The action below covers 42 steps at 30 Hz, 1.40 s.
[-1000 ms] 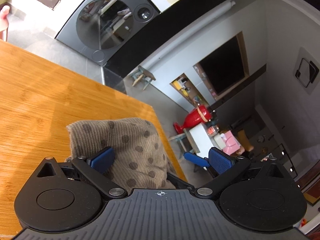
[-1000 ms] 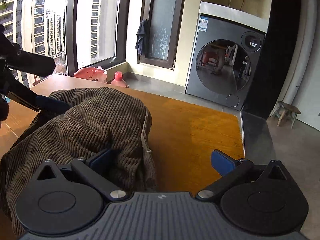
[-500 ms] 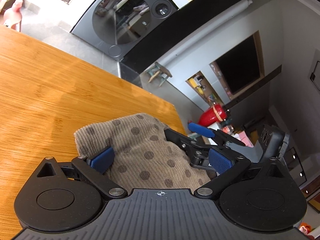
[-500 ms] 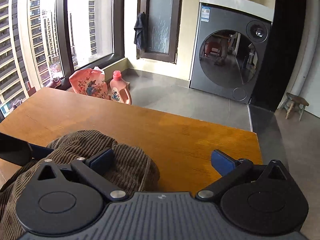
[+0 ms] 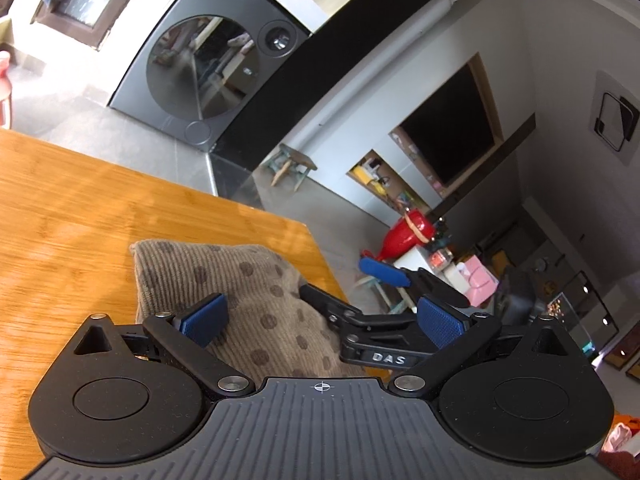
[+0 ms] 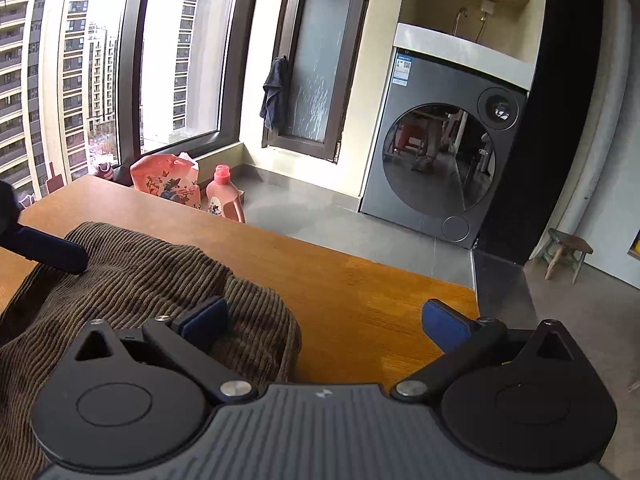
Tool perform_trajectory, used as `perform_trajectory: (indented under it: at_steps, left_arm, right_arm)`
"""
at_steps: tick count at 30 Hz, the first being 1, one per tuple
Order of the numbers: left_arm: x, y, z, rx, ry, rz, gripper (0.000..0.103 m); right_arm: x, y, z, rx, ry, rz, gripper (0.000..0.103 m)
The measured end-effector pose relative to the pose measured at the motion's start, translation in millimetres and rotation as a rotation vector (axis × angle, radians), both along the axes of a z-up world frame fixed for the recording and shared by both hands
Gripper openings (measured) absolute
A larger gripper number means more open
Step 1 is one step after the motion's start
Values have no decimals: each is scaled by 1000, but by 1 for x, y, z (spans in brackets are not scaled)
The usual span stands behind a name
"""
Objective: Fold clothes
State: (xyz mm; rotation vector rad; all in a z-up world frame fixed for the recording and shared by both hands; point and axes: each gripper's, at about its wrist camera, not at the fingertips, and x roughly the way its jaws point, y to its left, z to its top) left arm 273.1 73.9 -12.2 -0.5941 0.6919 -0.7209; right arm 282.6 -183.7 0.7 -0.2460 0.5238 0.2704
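Clothes here come down to one brown ribbed garment (image 6: 132, 292) with darker dots, lying bunched in a soft mound on the wooden surface (image 6: 360, 300), near its right-hand corner, with bare wood stretching away beyond it. Both tools are at the cloth. From the left wrist view, the left hand-held gripper (image 5: 320, 316) has its blue pads spread wide, one pad over the dotted fabric (image 5: 240, 288) and the other out past the cloth's edge, gripping nothing. The right hand-held gripper (image 6: 324, 316) is likewise spread, its left pad resting at the edge of the mound and its right pad over bare wood (no fold of cloth sits between them). Seen from the left wrist, the right tool (image 5: 376, 320) reaches in at the garment's far side, just beside it. By my reading, the step in hand falls between grips: the piece is lumpy, not laid flat, which would fit either a garment waiting to be spread or one gathered partway through folding. Any next grip calls for finding a true edge or corner, since a pinch into the mound's middle would catch several layers at once.
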Motion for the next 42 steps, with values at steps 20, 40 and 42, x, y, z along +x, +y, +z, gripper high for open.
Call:
perform_trajectory:
  at_steps: [20, 40, 42]
  left_arm:
    - [6, -39, -9, 285, 7, 16, 103]
    - [-3, 34, -13, 149, 52, 177, 103]
    - [-11, 32, -15, 169, 62, 159, 103]
  right_arm:
    - [-76, -13, -14, -14, 63, 114, 103]
    - [-78, -14, -15, 95, 127, 215, 103]
    - [-79, -28, -5, 184, 125, 219, 103]
